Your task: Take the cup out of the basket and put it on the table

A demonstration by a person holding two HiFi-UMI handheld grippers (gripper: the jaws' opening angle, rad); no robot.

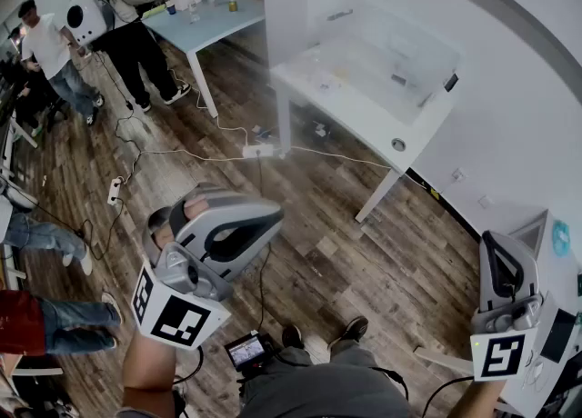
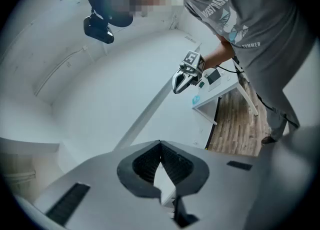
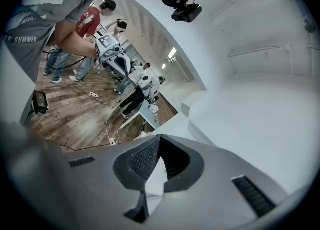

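I cannot make out a cup in any view. A white table (image 1: 350, 112) stands ahead by the wall, and a pale see-through tub (image 1: 400, 57) sits on it. My left gripper (image 1: 227, 236) is held low at the left, far from that table, its jaws shut on nothing (image 2: 161, 146). My right gripper (image 1: 502, 273) hangs at the lower right, also shut and empty (image 3: 160, 140). Both point up toward the person holding them. The left gripper view shows the right gripper (image 2: 187, 71). The right gripper view shows the left gripper (image 3: 112, 54).
Wood floor (image 1: 300, 225) lies between me and the white table, crossed by cables and a power strip (image 1: 257, 149). A light blue table (image 1: 205, 25) with small items stands at the back left, with people (image 1: 127, 25) around it. A white cabinet (image 1: 550, 243) is close on my right.
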